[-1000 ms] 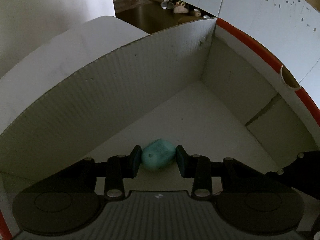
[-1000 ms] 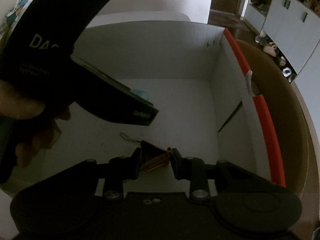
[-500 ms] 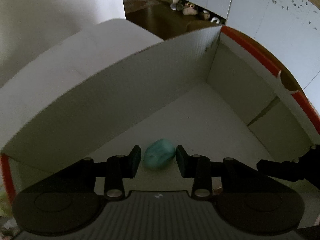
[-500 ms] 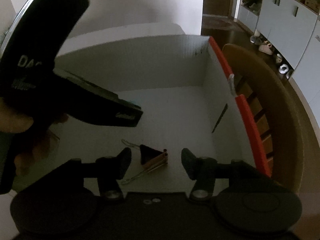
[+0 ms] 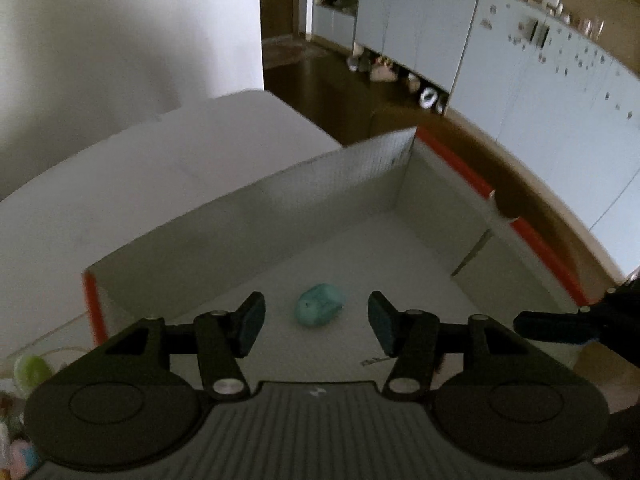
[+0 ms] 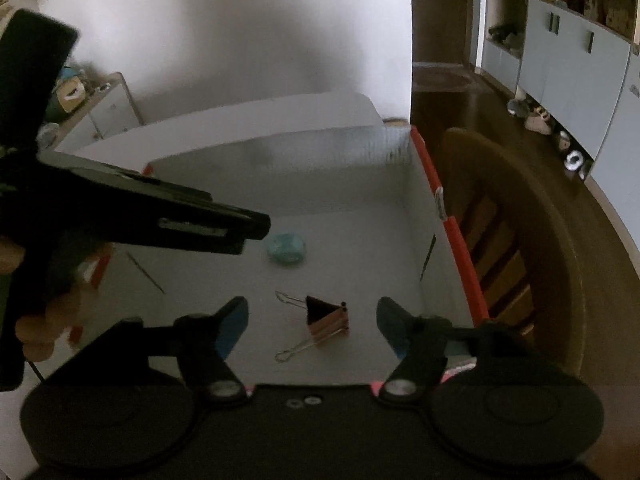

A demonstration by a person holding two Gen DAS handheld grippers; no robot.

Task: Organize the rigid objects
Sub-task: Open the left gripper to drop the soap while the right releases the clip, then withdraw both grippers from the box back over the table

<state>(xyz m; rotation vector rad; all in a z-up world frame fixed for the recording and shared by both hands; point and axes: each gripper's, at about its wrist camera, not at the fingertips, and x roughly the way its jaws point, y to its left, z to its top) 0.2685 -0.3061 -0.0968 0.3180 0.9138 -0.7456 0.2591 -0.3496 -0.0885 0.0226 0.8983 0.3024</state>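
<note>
Left wrist: jaws wide, holding nothing.

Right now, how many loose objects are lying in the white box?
2. A teal lump lies mid-floor; a binder clip lies nearer, apart from it, below the open right gripper. The floor's near edge is hidden.

To our right stands a wooden chair [image 6: 516,248]; far beyond it we see pale blue cabinets [image 5: 452,40] with shoes [image 5: 380,70] on the dark floor.
</note>
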